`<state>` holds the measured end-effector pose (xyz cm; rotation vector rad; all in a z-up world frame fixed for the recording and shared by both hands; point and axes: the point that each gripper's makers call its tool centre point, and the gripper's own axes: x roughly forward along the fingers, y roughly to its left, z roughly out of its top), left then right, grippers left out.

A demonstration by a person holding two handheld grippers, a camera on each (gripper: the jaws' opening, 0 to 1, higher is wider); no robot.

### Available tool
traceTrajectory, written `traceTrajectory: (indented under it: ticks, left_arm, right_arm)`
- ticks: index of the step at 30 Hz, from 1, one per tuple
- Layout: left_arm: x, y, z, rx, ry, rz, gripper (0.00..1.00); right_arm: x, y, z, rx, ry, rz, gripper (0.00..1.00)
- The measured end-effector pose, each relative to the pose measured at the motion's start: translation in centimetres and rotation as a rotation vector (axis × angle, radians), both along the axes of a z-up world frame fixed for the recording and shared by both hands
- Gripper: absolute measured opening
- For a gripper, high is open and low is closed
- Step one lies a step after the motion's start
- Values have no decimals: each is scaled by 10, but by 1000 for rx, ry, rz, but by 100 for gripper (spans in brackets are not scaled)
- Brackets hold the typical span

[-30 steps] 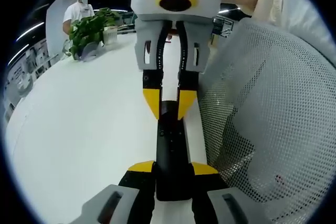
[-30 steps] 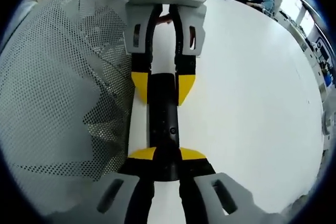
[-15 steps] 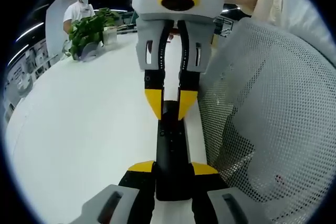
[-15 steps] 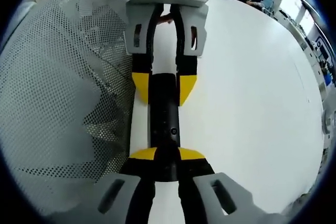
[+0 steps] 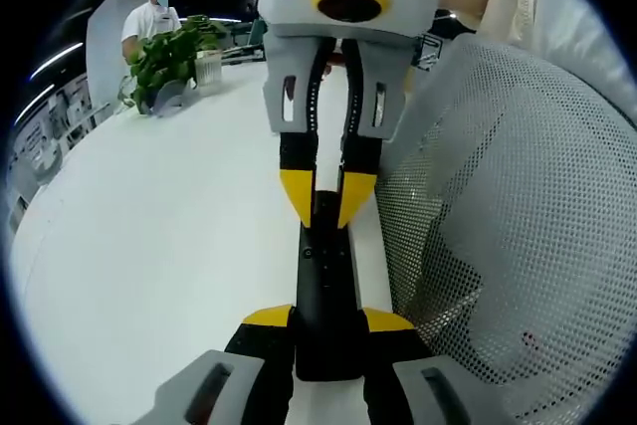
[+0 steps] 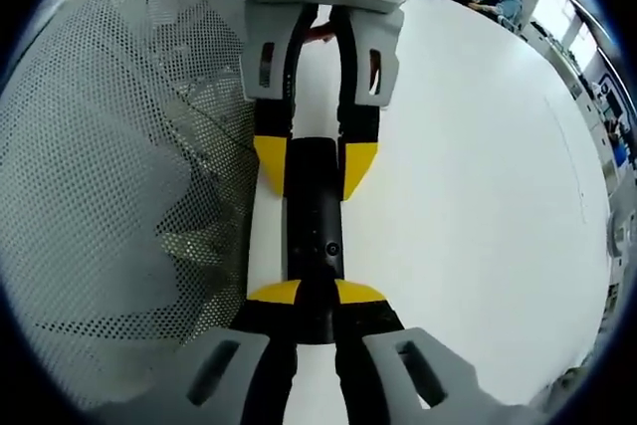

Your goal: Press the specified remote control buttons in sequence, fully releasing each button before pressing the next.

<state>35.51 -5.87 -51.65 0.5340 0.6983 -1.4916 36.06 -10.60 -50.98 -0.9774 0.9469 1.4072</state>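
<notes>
Black remote [image 5: 325,281] stretched lengthwise between the two grippers, lying low over the white tabletop [image 5: 149,246]. Left gripper [image 5: 327,320] clamped on one end, yellow-tipped fingers [image 5: 267,317] pinching the slim body from both sides. Right gripper [image 6: 315,295] doing the same on the opposite end, fingers [image 6: 274,292] pressed against the remote's edges. Each gripper also showed up facing the other across the remote: right one at the far end in the left gripper view, left one at the far end in the right gripper view.

Key relation: long axis of the remote ran straight along both grippers' forward lines, so neither was nearer; both already on it, end to end. Couldn't make out the buttons apart from one tiny round mark [image 6: 330,248] on the top face.

Perforated mesh fabric [image 5: 508,226] bulged right beside the remote along one side. Potted greenery [image 5: 169,57] and a person [image 5: 149,17] far back at the tabletop's edge.

Guessing a press would need one end let go first, since both sets of fingers looked busy holding.
</notes>
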Motion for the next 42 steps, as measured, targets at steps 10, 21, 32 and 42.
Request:
traceTrajectory:
  ticks: [10, 21, 32, 42]
  left_arm:
    - [0, 0, 0, 2, -2, -3, 25]
    - [0, 0, 0, 1, -2, -2, 25]
    - [0, 0, 0, 1, -3, -3, 25]
    - [0, 0, 0, 4, -4, -6, 25]
  right_arm:
    - [-2, 1, -1, -25, -49, 57, 10]
    - [0, 1, -1, 21, -42, 39, 10]
    - [-1, -7, 0, 31, -32, 23, 12]
    - [0, -6, -2, -31, -21, 13, 13]
